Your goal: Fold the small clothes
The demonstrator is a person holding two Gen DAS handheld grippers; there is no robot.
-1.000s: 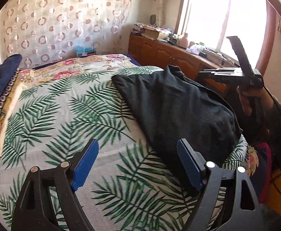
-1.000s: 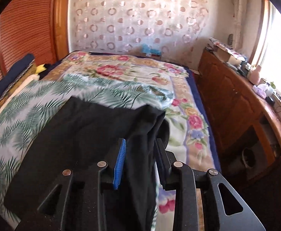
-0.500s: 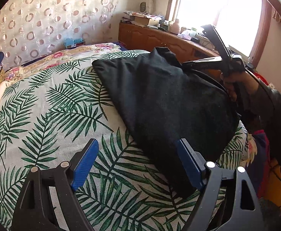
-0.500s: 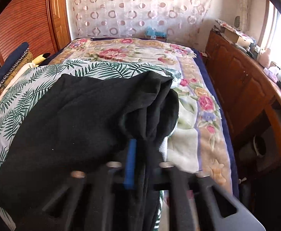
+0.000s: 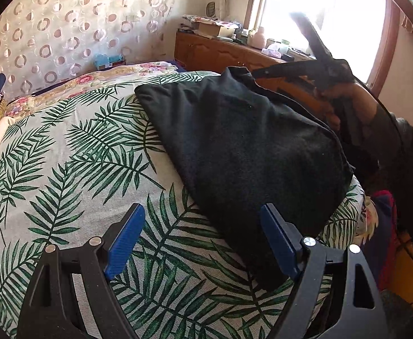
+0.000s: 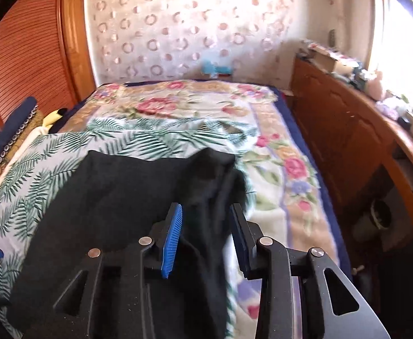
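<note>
A black garment lies folded on the palm-leaf bedspread, near the bed's right edge. My left gripper is open and empty, low over the bedspread at the garment's near corner; its right finger is at the cloth's edge. In the right wrist view the garment spreads to the left. My right gripper is open with a fold of the black cloth lying loose between its jaws. The right gripper also shows in the left wrist view, at the garment's far corner.
A floral blanket covers the far part of the bed. A wooden cabinet with clutter on top runs along the right, under a bright window. A louvred wooden wardrobe stands left. Dark blue pillows lie at the left edge.
My right gripper was shut on the garment's fold half a second ago and has now opened, letting the cloth go. The left gripper stayed open and edged closer to the garment.
</note>
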